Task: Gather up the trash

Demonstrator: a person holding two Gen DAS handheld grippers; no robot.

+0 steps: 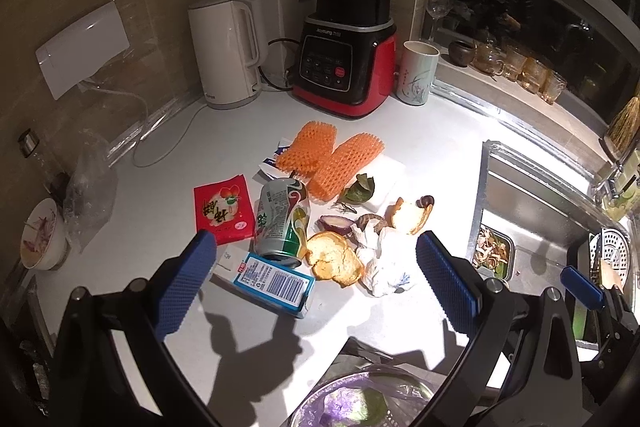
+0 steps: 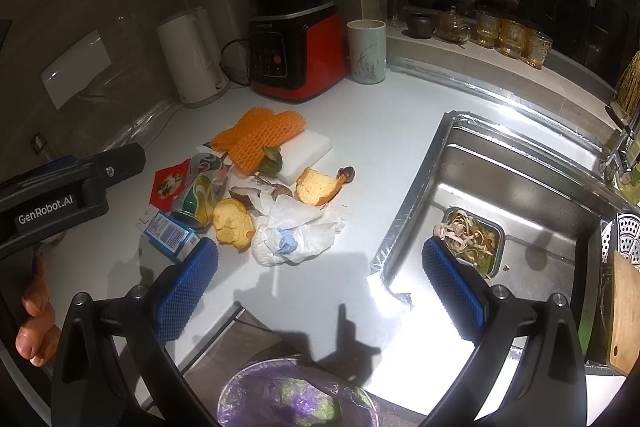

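Bin: purple-lined trash bin (image 2: pixel 296 397) sits nearest, below the counter edge.
Tools: left gripper (image 1: pixel 316 279) and right gripper (image 2: pixel 320 289) both spread wide, empty.
Trash: blue carton (image 1: pixel 272 283), can (image 1: pixel 284 223), peels (image 1: pixel 334 259), crumpled tissue (image 2: pixel 294 231) clustered mid-counter.
Behind: orange foam nets (image 1: pixel 330 157), then blender (image 1: pixel 348 59).

Shiny dented aluminium drink can (image 1: pixel 283 221), crumpled white plastic bag (image 2: pixel 294 233), brushed steel sink (image 2: pixel 516 187), smooth white desk (image 1: pixel 168 179).

The left gripper (image 1: pixel 312 287) is hovering wide apart over the white surface (image 1: pixel 160 179), holding nothing. Between its blue pads a dented can (image 1: pixel 284 223) is lying beside a red packet (image 1: pixel 224 213), a blue carton (image 1: pixel 272 283), bread pieces (image 1: pixel 334 259) and crumpled tissue (image 1: pixel 384 263).
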